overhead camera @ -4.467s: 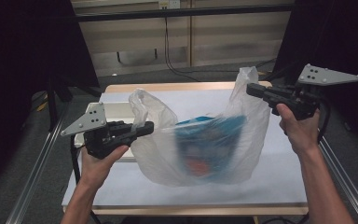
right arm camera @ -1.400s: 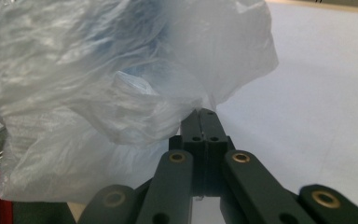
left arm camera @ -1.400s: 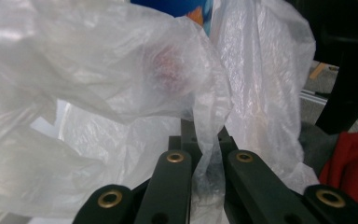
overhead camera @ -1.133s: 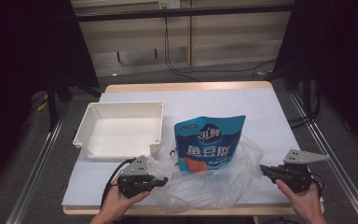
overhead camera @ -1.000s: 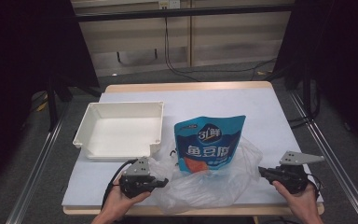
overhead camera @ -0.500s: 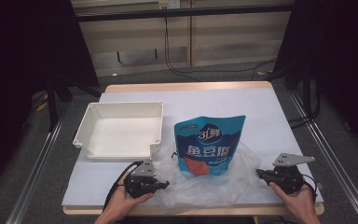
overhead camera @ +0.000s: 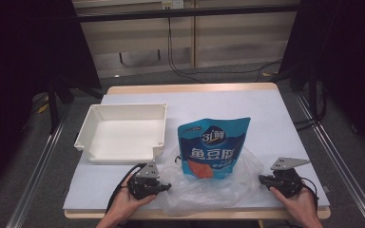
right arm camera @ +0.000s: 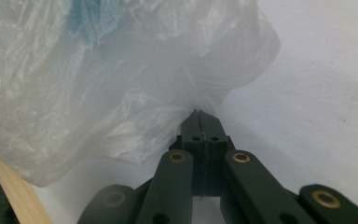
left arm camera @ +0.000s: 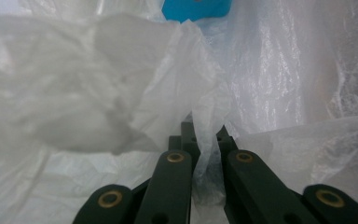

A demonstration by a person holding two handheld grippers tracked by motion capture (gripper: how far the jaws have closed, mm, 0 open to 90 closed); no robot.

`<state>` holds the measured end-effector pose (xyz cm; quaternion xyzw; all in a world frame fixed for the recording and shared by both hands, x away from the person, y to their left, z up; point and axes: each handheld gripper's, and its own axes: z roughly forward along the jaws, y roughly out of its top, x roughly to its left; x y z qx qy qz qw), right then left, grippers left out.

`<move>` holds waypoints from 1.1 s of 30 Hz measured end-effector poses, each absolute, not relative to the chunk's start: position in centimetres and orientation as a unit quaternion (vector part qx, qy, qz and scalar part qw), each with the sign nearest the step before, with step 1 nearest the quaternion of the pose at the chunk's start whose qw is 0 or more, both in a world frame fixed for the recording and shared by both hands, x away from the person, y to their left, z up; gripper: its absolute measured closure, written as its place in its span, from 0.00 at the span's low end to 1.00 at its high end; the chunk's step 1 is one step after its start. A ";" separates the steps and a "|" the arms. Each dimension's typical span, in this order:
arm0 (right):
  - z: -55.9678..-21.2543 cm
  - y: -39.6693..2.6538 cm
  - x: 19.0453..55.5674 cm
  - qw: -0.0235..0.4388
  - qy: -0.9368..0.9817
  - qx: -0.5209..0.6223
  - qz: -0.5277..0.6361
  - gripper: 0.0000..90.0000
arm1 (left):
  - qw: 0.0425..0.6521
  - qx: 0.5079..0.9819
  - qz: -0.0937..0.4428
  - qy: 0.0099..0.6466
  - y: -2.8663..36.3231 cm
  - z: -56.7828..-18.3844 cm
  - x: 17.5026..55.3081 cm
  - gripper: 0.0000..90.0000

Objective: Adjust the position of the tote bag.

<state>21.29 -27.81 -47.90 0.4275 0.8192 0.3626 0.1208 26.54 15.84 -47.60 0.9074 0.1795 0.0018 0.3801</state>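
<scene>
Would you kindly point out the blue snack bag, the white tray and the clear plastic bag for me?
blue snack bag (overhead camera: 213, 147), high view, middle of its printed front.
white tray (overhead camera: 83, 137), high view, its left wall.
clear plastic bag (overhead camera: 204, 192), high view, crumpled near part.

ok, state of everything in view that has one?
Plastic bag: flattened on the table, both edges pinched.
Blue pouch: lying flat, lower end in the bag, top out.
White tray: empty, upright.
Left gripper: jaws shut on bag.
Right gripper: jaws shut on bag.
</scene>
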 end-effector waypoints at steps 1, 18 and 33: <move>-47.9 -27.9 21.3 0.119 0.818 0.428 0.365 1.00 | 0.379 0.908 -0.002 0.181 15.9 -47.6 26.6 1.00; -45.9 -28.9 19.1 0.142 0.776 0.425 0.444 0.75 | 0.435 0.879 -0.008 0.195 17.6 -45.7 25.5 0.78; -44.5 -29.2 15.8 0.157 0.748 0.428 0.482 0.46 | 0.493 0.832 0.016 0.254 21.4 -43.1 24.5 0.37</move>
